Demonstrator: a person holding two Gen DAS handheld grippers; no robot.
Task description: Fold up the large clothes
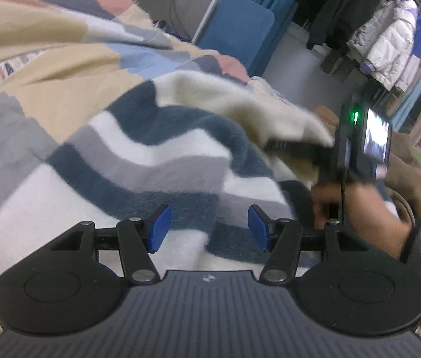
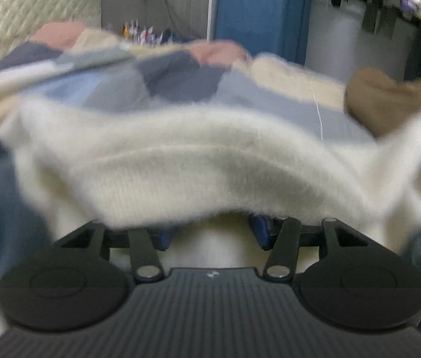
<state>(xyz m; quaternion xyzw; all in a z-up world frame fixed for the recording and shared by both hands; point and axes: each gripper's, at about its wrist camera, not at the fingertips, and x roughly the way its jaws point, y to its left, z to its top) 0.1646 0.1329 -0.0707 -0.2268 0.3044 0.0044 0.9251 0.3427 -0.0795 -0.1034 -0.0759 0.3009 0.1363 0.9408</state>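
Carry cream hem [image 2: 162, 173] flat across striped sweater [image 1: 138, 161]; left gripper [image 1: 209, 228] jaws apart, empty; right gripper [image 2: 210, 235] grip unclear under fabric.

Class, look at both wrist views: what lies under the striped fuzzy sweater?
The striped sweater lies on a patchwork bedspread of tan, blue, grey and pink blocks. The bedspread shows only beyond the sweater; whatever is directly under it is covered.

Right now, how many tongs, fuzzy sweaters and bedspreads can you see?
Tongs: 2, left tongs and right tongs
Striped fuzzy sweater: 1
Patchwork bedspread: 1
Total: 4
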